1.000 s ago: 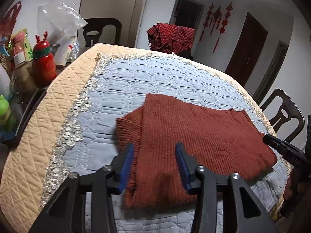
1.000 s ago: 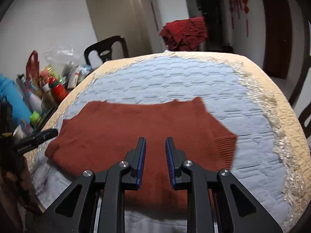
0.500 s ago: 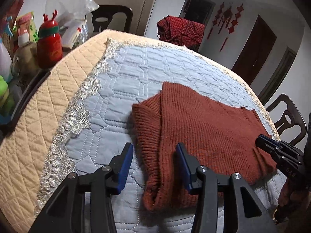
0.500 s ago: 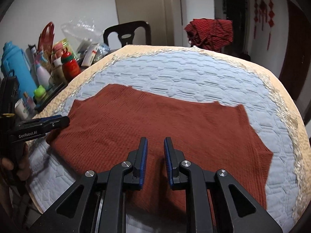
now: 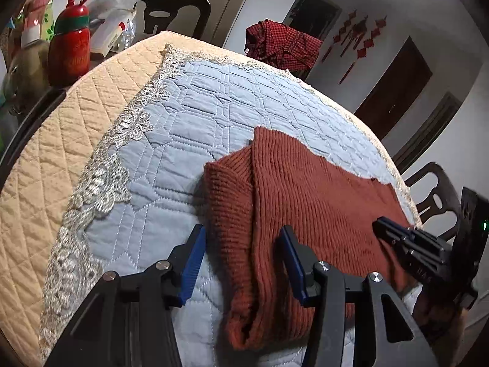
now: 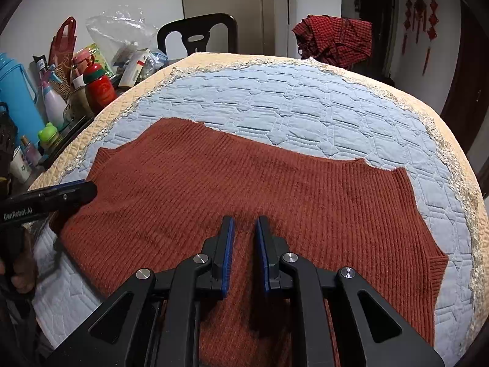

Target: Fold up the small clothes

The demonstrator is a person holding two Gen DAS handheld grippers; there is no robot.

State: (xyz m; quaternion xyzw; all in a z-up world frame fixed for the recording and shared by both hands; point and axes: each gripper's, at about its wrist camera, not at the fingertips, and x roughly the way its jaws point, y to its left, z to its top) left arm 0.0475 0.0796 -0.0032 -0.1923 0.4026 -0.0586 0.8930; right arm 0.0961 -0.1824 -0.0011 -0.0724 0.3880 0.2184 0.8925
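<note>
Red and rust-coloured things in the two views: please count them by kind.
Rust knitted sweater on the table: 1
Red checked cloth at the far edge: 1
Red bottle with a green band: 1
Red paper bag: 1
Groups of red hanging wall ornaments: 1
Total: 5

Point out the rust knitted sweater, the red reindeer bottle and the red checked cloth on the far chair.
rust knitted sweater (image 6: 244, 183): right wrist view, middle of its ribbed body.
red reindeer bottle (image 5: 69, 53): left wrist view, its red body below the green band.
red checked cloth (image 6: 336, 38): right wrist view, centre of the bundle.
</note>
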